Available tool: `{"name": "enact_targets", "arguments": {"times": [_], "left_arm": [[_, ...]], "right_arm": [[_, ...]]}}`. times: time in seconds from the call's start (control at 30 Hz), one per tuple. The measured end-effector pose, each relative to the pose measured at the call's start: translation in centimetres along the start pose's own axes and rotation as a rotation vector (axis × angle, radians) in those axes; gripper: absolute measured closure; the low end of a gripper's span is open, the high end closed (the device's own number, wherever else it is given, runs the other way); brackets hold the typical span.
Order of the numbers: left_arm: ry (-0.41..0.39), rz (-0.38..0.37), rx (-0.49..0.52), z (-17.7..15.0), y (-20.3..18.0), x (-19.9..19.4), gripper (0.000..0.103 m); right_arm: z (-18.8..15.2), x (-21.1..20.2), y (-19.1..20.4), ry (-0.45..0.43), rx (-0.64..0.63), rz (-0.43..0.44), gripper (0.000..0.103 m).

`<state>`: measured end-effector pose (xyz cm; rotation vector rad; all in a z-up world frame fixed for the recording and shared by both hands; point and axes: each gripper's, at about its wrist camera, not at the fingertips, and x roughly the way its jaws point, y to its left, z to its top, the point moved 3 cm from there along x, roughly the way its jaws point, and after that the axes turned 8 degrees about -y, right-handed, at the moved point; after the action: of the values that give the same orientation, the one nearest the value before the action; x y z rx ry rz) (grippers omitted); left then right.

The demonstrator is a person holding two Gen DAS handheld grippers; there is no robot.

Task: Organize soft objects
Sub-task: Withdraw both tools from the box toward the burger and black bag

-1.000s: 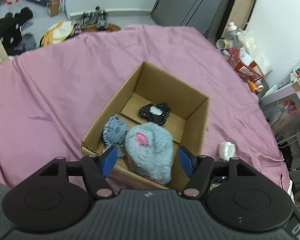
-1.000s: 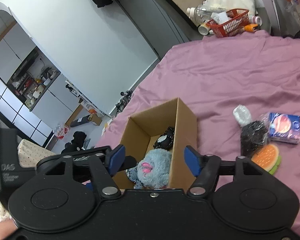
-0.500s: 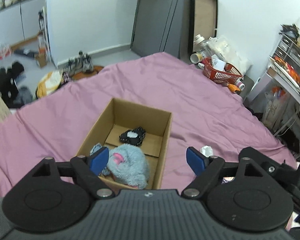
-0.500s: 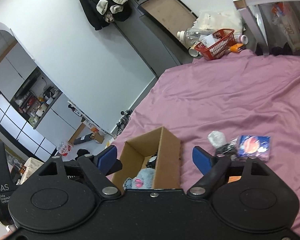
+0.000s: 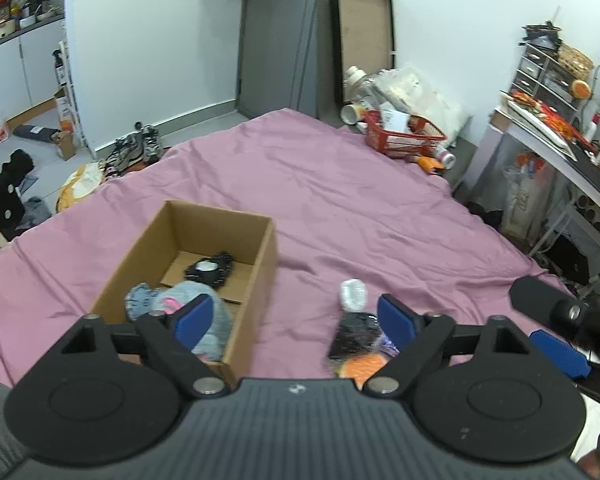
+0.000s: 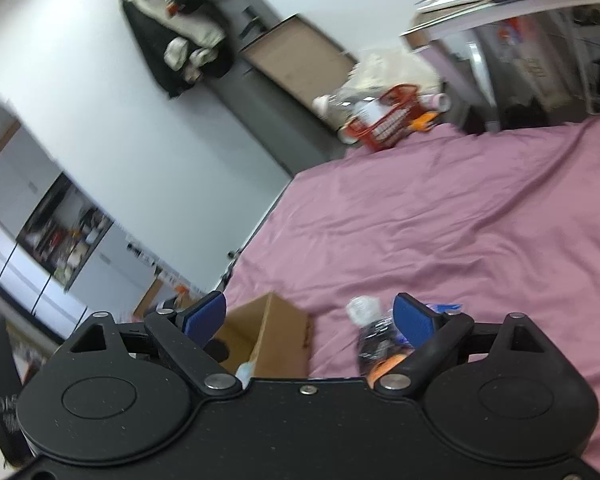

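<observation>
A cardboard box [image 5: 260, 256] stands open on the pink bedsheet [image 5: 340, 200]. Inside lie a grey plush with a pink ear [image 5: 216, 320], a small blue-grey plush [image 5: 140, 304] and a black-and-white soft piece [image 5: 208, 270]. My left gripper [image 5: 296, 318] is open and empty, held above the bed just right of the box. My right gripper [image 6: 310, 318] is open and empty; the box [image 6: 276, 332] shows between its fingers. A clear bag with dark contents [image 5: 352, 332], an orange burger-shaped item [image 5: 358, 366] and a blue packet lie right of the box.
A red basket [image 5: 404, 136] with bottles sits at the bed's far corner. A cluttered desk [image 5: 560, 148] stands at the right. Shoes and clothes lie on the floor at far left. The right gripper's finger [image 5: 560, 348] shows at the left view's right edge.
Both grippers have lifted and pulled back from the box, so it looks smaller. The left gripper has swung right, opening wider, and the grey plush stays in the box.
</observation>
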<state>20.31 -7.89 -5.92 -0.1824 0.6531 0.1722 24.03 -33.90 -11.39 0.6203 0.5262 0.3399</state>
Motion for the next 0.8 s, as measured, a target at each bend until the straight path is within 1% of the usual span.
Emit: {"name": "enact_targets", "arguments": {"times": [0.07, 0.17, 0.37, 0.47, 0.57, 0.6, 0.73, 0.8], "left_arm": [[-0.011, 0.003, 0.022, -0.3, -1.0, 0.1, 0.008], [0.013, -0.002, 0.022, -0.8, -2.0, 0.7, 0.006], [0.06, -0.009, 0.015, -2.5, -3.4, 2.7, 0.004], [0.076, -0.003, 0.007, -3.1, -3.9, 3.7, 0.004], [0.095, 0.011, 0.006, -3.9, -4.2, 4.8, 0.004], [0.098, 0.012, 0.003, -4.2, -4.3, 5.1, 0.004], [0.112, 0.013, -0.054, -5.4, -4.0, 6.5, 0.005], [0.129, 0.015, -0.049, -6.0, -4.2, 7.4, 0.005]], "right_arm": [[0.0, 0.0, -1.1, 0.006, 0.016, -0.016, 0.005], [-0.2, 0.5, -2.8, 0.016, 0.048, -0.05, 0.0], [-0.8, 1.4, -6.4, 0.04, 0.152, -0.116, 0.0], [-1.3, 2.1, -7.6, 0.058, 0.191, -0.128, 0.0], [-1.7, 3.3, -8.3, 0.089, 0.204, -0.139, 0.001], [-1.9, 3.8, -8.6, 0.103, 0.207, -0.147, 0.002], [-2.3, 5.7, -9.9, 0.152, 0.272, -0.166, 0.014], [-2.6, 6.5, -10.5, 0.172, 0.311, -0.166, 0.017]]}}
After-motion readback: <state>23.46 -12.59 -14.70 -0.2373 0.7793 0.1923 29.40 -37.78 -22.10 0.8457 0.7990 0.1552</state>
